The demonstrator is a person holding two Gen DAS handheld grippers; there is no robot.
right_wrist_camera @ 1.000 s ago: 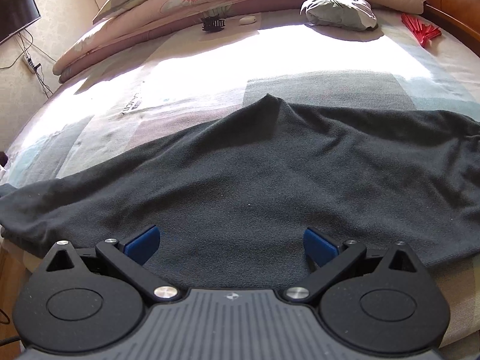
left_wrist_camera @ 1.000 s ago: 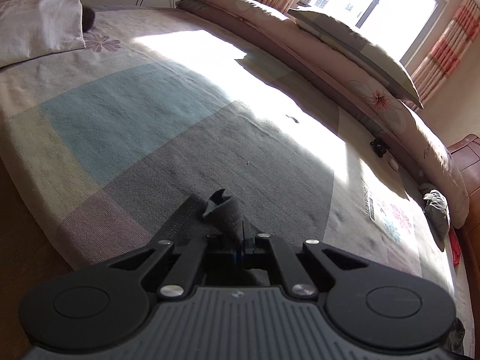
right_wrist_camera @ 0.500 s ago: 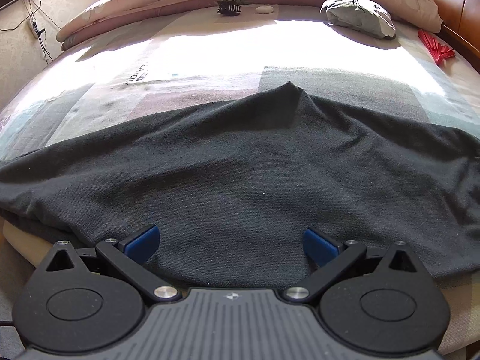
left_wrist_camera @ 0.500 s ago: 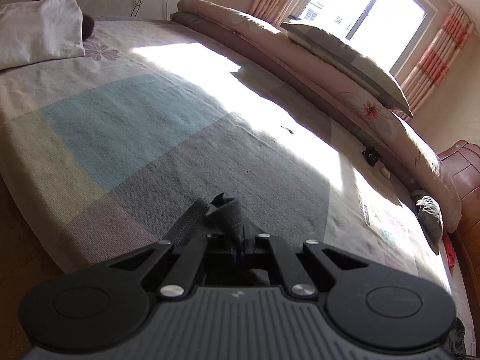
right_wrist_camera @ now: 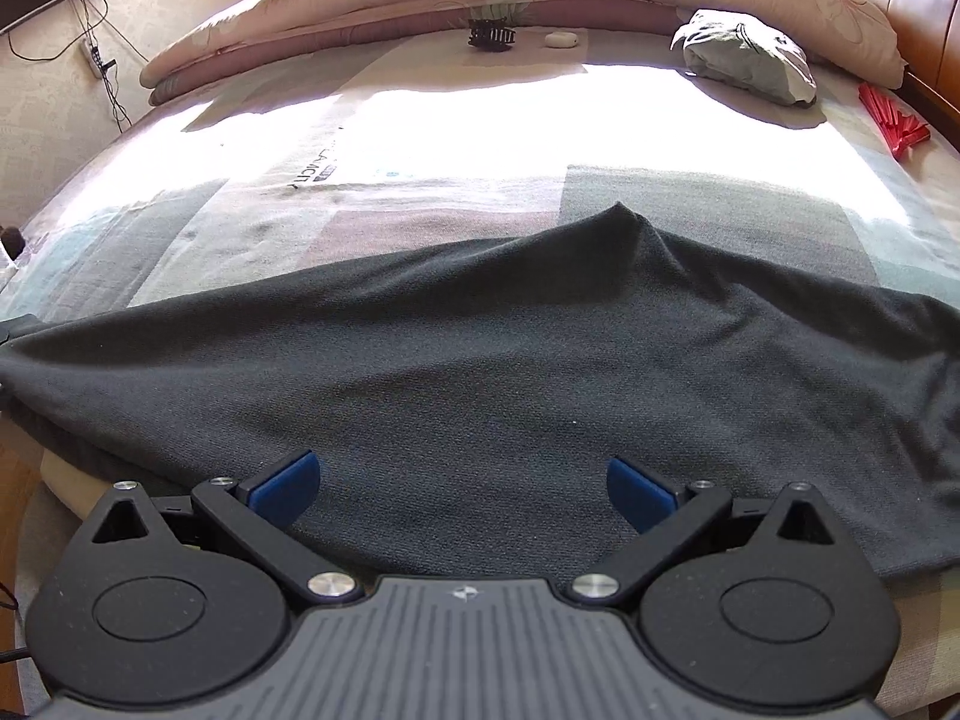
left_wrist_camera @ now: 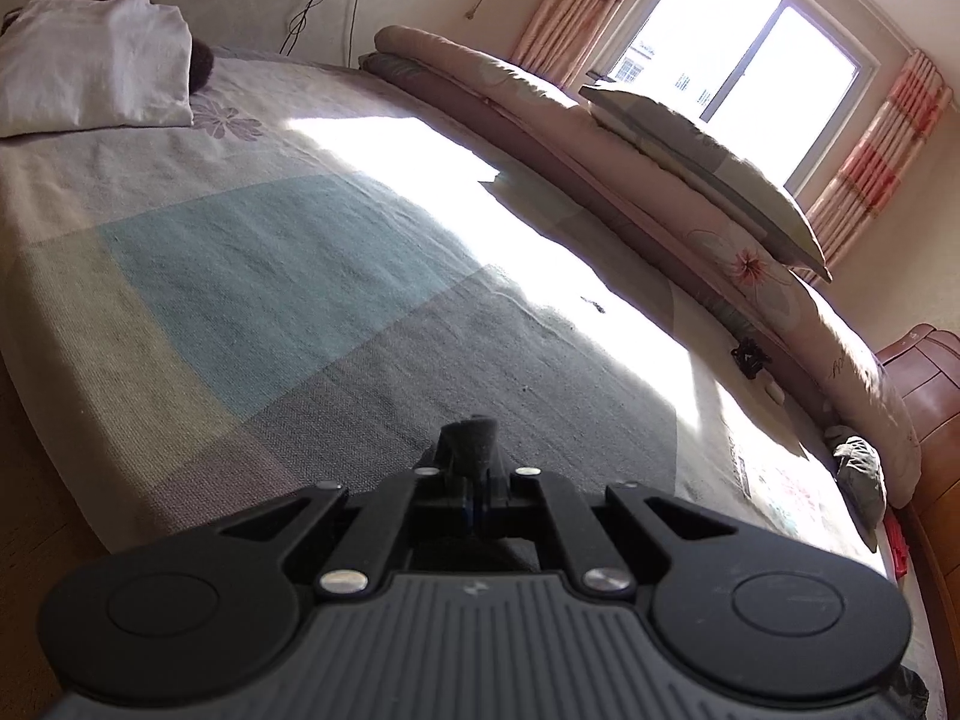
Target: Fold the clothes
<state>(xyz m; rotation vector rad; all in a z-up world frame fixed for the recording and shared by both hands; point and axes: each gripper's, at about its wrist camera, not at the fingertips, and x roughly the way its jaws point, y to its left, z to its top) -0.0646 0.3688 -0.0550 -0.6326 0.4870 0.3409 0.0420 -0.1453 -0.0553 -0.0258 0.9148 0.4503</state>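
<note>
At the far left of the bed [left_wrist_camera: 252, 276], a folded white cloth [left_wrist_camera: 90, 66] sits well clear of our work. Our left gripper [left_wrist_camera: 471, 480] has its fingers clamped fully together on a bunched end of the dark charcoal knit garment [right_wrist_camera: 480, 360], a small tuft of which pokes up just beyond the tips. Moving right, the garment lies spread wide across the near edge of the patchwork bedspread, with one peak pushed up toward the far side and its near hem hanging slightly over the mattress edge. Our right gripper [right_wrist_camera: 462, 486] hovers over the cloth with its blue-padded fingers [right_wrist_camera: 282, 483] spread wide and nothing between them.

We judge the step in hand to be taking a second hold so the garment can be drawn flat. To do it well, we should bring the right fingers down onto a hem or corner, not the middle of the fabric, pinch a single layer, and keep the left hold firm so tension runs evenly between both hands. At the far right, a crumpled grey bundle [right_wrist_camera: 744, 57] and a red folding fan [right_wrist_camera: 894, 120] lie well apart.
</note>
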